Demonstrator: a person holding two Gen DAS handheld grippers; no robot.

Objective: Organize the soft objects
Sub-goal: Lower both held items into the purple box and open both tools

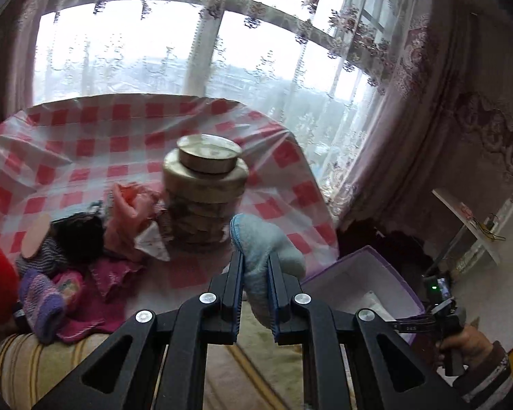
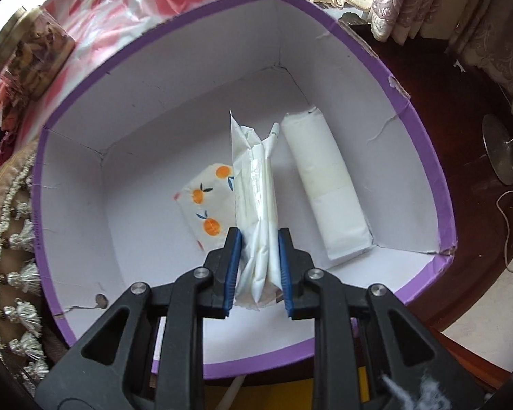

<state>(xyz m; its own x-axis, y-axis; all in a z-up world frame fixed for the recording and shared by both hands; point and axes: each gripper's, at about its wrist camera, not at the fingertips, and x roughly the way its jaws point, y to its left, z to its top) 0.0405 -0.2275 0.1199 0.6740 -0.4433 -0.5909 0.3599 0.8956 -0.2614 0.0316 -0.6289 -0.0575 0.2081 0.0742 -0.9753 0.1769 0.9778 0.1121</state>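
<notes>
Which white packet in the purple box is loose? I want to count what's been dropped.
The long flat packet on the right lies free on the floor of the box; the crumpled packet sits between the right gripper's fingers.

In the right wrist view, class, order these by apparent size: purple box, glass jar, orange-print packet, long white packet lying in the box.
1. purple box
2. long white packet
3 and 4. glass jar and orange-print packet look alike; the packet is partly hidden, so unranked.
</notes>
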